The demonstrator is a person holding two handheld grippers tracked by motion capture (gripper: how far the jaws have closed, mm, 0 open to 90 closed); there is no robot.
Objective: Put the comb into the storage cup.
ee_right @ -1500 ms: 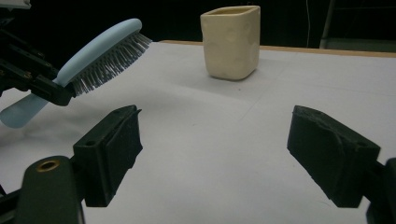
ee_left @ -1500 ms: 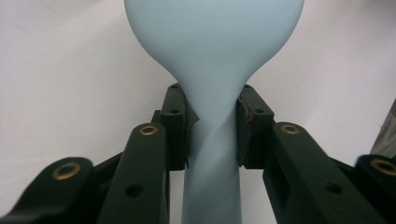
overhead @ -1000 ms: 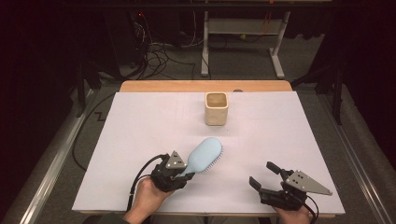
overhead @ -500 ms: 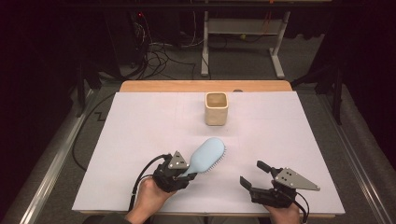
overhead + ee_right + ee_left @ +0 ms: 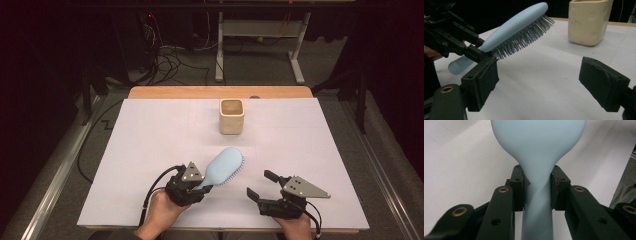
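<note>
We've got the left hand-held gripper [image 5: 196, 186] pinching the blue hairbrush [image 5: 225, 166] by its handle, held above the bench [image 5: 150, 150], long axis running up to the far right. The right hand-held gripper [image 5: 261, 185], jaws spread, sits just right of the brush head, bristles facing it.

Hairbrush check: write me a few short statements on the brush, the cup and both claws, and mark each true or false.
1. The left claw is shut on the handle of the hairbrush. True.
2. The brush lies flat on the table. False: it is held up, bristles facing down and sideways.
3. The right claw is open with nothing between its pads. True.
4. The brush stands inside the cream cup. False: the cup stands apart, farther back.
</note>
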